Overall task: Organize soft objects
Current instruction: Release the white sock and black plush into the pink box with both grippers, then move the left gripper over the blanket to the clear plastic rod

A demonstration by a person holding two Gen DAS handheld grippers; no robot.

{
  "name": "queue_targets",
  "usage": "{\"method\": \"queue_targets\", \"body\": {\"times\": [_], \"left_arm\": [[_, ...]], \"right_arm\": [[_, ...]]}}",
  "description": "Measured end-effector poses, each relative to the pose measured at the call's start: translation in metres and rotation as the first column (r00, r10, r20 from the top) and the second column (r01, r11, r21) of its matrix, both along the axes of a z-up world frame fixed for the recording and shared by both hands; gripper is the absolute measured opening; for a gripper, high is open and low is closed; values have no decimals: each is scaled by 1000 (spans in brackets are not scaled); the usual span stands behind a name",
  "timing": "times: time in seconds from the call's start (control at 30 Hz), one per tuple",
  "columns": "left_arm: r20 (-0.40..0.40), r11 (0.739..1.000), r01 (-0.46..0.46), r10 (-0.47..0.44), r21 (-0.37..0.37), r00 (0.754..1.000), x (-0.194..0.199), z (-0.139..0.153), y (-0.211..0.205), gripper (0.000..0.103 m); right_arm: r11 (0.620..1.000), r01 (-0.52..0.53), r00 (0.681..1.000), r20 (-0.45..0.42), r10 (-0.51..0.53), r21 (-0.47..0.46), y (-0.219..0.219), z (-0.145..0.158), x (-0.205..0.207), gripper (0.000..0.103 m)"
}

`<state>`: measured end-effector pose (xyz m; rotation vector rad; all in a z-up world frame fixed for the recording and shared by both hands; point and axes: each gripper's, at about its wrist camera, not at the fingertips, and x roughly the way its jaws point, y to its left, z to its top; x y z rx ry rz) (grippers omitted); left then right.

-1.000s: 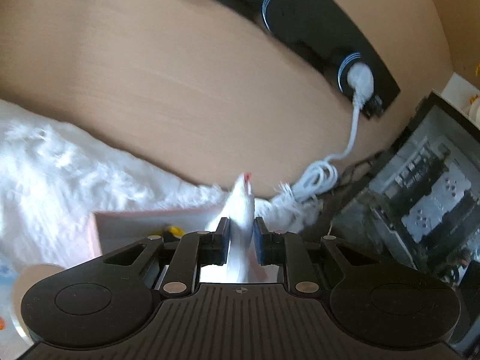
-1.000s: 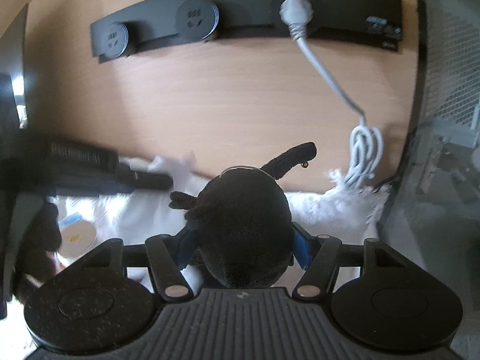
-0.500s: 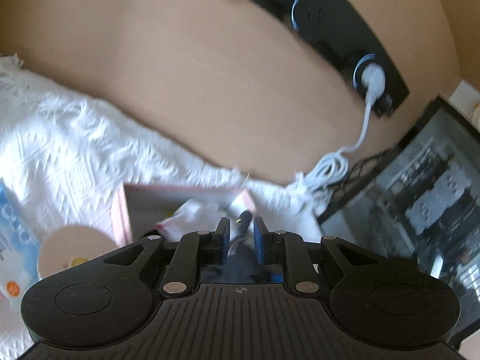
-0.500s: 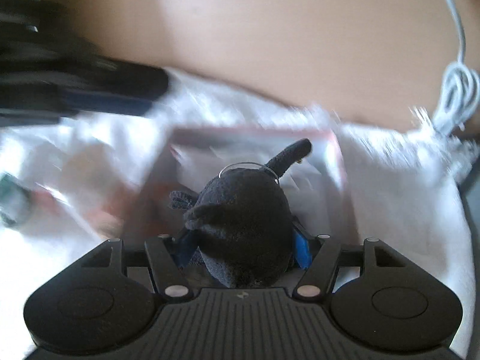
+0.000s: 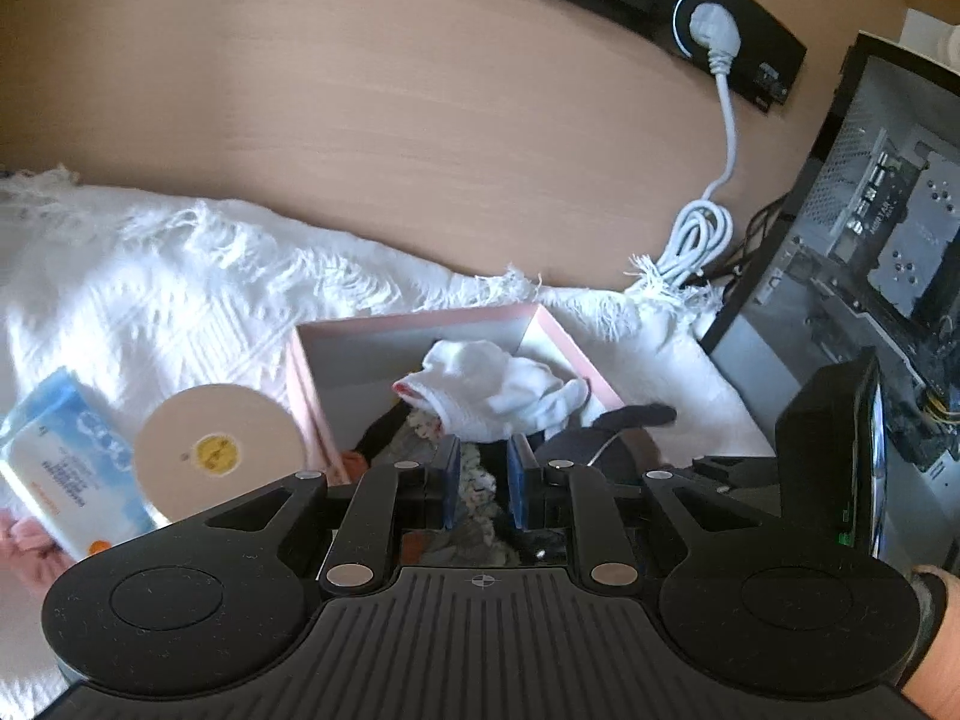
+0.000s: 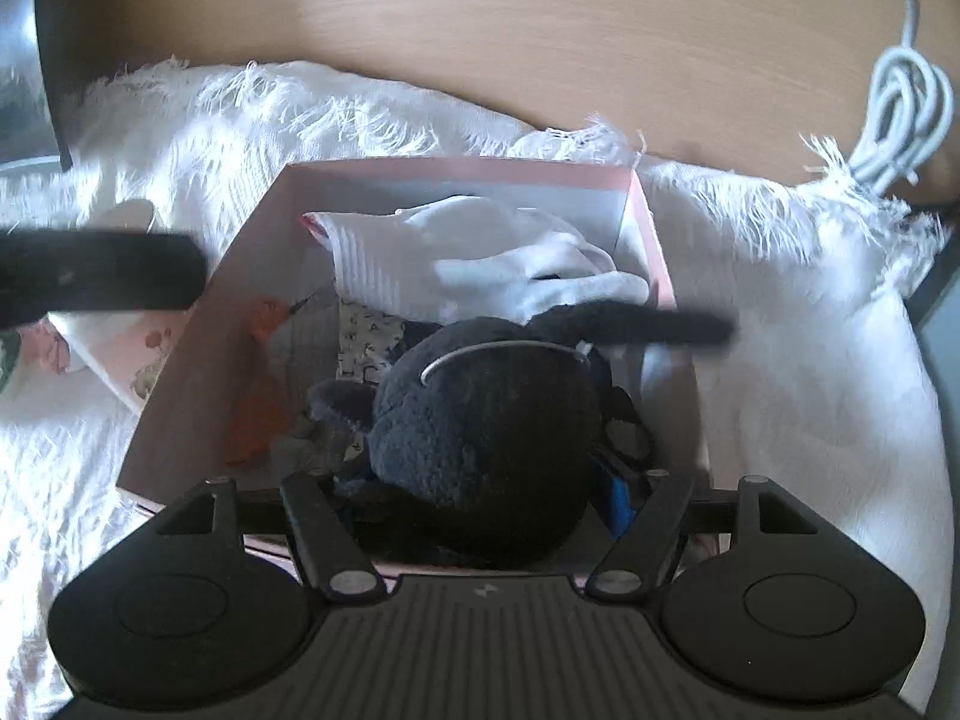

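Note:
A pink box point(image 5: 420, 324) point(image 6: 456, 171) sits on a white fringed cloth. A white sock point(image 5: 498, 390) point(image 6: 480, 267) lies in it on top of patterned and orange soft items point(image 6: 258, 396). My left gripper point(image 5: 485, 483) is open and empty just above the box, its jaws a small gap apart. My right gripper point(image 6: 480, 480) is shut on a dark plush toy point(image 6: 486, 438) and holds it low inside the box. The toy also shows in the left wrist view point(image 5: 606, 426).
A white cloth point(image 5: 180, 276) covers the wooden desk. A round lid point(image 5: 219, 450) and a blue-white tissue pack point(image 5: 66, 474) lie left of the box. A white coiled cable point(image 5: 702, 234) and a computer case point(image 5: 870, 210) stand at the right.
My left gripper let go of the white sock, which now lies in the box. My right gripper came down over the box with the dark plush toy.

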<state>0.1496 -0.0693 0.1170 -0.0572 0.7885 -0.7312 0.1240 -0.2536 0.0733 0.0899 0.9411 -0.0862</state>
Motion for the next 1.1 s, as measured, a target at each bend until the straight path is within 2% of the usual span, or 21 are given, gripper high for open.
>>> {"method": "queue_targets", "body": {"times": [0.17,0.33,0.47,0.57,0.67,0.9,1.0,1.1], "left_arm": [[48,998,-60,61,-24,997,-17,6,33,19],[95,986,-168,169,-21,981,-36,3,75,19],[36,959,-282,283,-35,958,-45,-14,119,19],[-2,936,-351,351,-36,936,-51,-27,149,19],[-8,921,-389,389,-23,921,-57,-32,172,19],[3,900,-434,435,42,901,-57,-32,214,19],[-16,894,-447,448,31,894,-59,-38,226,19],[-39,891,-454,455,16,890,-65,-46,236,19]], "right_arm": [[1000,15,999,30,-15,12,0,16,-11,70],[998,-3,997,79,8,-56,15,40,-25,70],[997,-21,997,74,26,-76,24,52,-28,70],[1000,-2,997,73,5,-28,26,61,-28,70],[1000,-11,994,111,10,6,37,79,-31,70],[991,-126,956,263,132,-38,102,132,-25,70],[977,-211,939,275,208,-19,134,147,-9,70],[951,-308,923,244,297,10,163,147,11,71]]}}
